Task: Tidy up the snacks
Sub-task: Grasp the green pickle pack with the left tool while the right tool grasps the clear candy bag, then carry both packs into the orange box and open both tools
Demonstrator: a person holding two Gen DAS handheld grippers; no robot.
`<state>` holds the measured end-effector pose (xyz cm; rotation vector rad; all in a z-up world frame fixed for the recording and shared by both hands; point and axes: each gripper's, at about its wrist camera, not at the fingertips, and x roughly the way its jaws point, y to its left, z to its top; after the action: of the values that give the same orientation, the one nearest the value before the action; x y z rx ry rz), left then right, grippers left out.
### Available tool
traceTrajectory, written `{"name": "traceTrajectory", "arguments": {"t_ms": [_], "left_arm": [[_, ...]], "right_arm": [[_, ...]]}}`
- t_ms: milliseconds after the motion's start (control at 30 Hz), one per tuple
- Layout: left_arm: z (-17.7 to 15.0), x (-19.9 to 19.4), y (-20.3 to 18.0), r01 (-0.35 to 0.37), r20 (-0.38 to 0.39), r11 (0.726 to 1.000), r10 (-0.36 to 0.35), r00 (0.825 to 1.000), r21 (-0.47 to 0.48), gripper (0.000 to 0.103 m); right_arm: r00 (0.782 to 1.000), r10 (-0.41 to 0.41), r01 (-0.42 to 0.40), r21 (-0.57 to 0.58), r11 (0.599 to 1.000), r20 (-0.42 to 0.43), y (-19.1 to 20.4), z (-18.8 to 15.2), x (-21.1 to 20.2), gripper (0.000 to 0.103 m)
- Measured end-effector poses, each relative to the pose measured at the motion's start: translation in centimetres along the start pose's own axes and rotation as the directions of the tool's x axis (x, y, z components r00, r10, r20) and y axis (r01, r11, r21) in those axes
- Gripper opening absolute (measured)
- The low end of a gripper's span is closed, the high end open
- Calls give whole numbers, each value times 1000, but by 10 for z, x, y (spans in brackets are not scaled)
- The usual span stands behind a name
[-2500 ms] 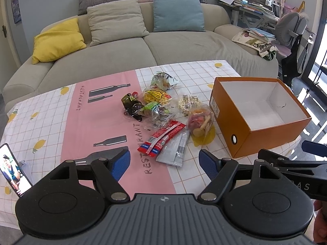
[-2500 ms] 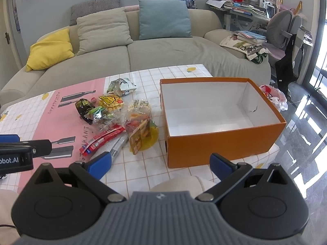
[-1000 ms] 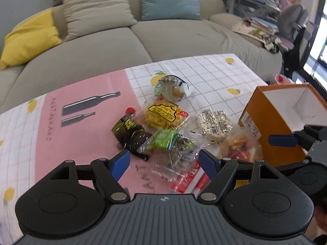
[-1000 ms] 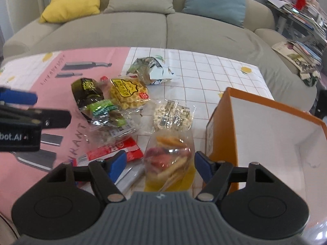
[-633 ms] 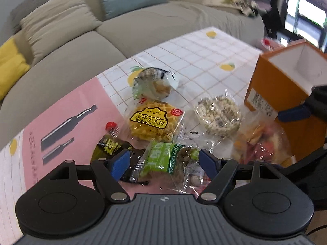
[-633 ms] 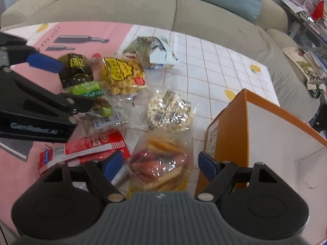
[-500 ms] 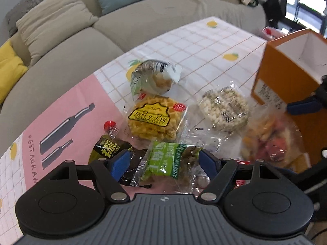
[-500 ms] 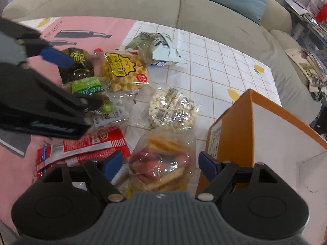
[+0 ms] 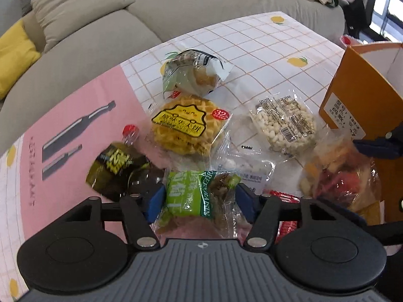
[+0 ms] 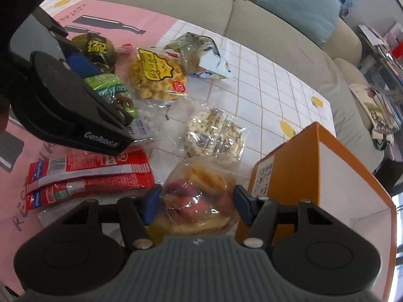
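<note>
Several snack packets lie in a heap on the checked and pink tablecloth. My left gripper has come down over a green raisin packet; its jaws are closing, and the blue pads touch both ends of the wrapper. My right gripper straddles a clear bag of coloured crisps. Its jaws are closing too, with the bag bulging between the pads. An orange box with a white inside stands just right of that bag.
Close around lie a yellow waffle pack, a dark bottle, a white puffed-snack pack, a crumpled pastry bag and red stick packets. A grey sofa with cushions runs behind the table.
Both grippers have sunk towards the pile and narrowed. The left one now brackets the green packet tightly, and the right one has drawn in against the crisp bag.
</note>
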<state>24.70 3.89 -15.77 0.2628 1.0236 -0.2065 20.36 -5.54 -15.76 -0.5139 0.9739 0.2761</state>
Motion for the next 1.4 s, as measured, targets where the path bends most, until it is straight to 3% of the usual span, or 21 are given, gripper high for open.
{"name": "traceTrajectory", "arguments": {"t_ms": [267, 633, 1067, 1400], "left_arm": [[-13, -29, 9, 6, 33, 991, -2, 999, -131, 66], [-27, -92, 11, 26, 54, 970, -13, 998, -243, 66], [-31, -159, -25, 111, 116, 969, -87, 989, -220, 66], [-3, -192, -83, 213, 160, 974, -198, 967, -82, 66]], "right_arm": [[999, 33, -35, 40, 999, 42, -1, -2, -18, 49], [982, 120, -136, 107, 985, 147, -23, -5, -65, 46], [937, 264, -307, 179, 935, 230, -71, -28, -129, 44], [936, 246, -300, 206, 931, 253, -135, -57, -172, 44]]}}
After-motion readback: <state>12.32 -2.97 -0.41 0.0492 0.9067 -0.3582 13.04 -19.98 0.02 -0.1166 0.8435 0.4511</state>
